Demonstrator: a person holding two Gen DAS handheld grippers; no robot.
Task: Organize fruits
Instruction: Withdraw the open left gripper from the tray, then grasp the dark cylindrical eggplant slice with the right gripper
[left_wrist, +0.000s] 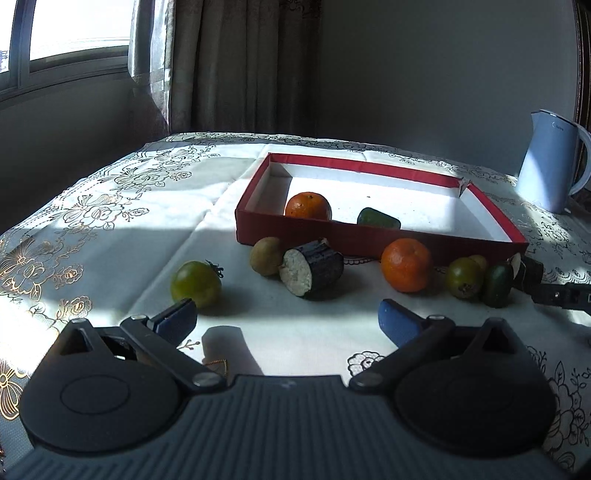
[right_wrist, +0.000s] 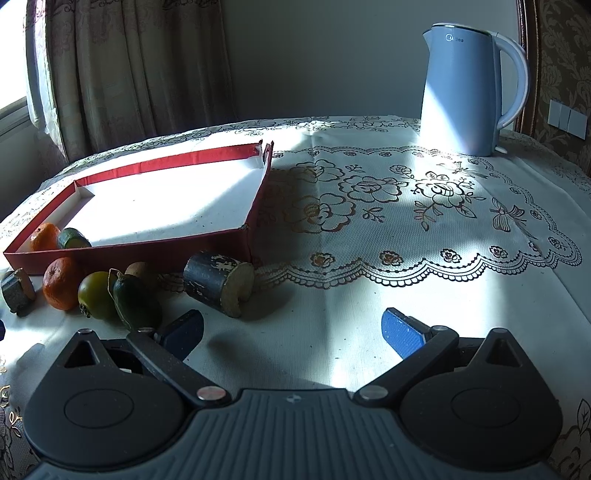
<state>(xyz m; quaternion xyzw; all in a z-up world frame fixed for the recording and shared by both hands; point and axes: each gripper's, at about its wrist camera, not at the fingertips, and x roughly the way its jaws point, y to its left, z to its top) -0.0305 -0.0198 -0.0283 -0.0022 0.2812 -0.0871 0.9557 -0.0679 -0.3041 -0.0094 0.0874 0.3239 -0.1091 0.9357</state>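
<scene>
On the tablecloth (right_wrist: 406, 258), red box (left_wrist: 369, 243) holding an orange (left_wrist: 308, 206), left tool (left_wrist: 286, 321) released, right tool (right_wrist: 291, 328) released

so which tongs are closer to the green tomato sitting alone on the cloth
Left. The left tongs sit open right by the green tomato, which lies just past their left finger. The right tongs are open further along, near the dark cut cylinder.

Two oranges (left_wrist: 308, 205) (left_wrist: 406, 264), two sugarcane chunks (left_wrist: 312, 273) (right_wrist: 218, 282) (one box (left_wrist: 369, 242)).
</scene>
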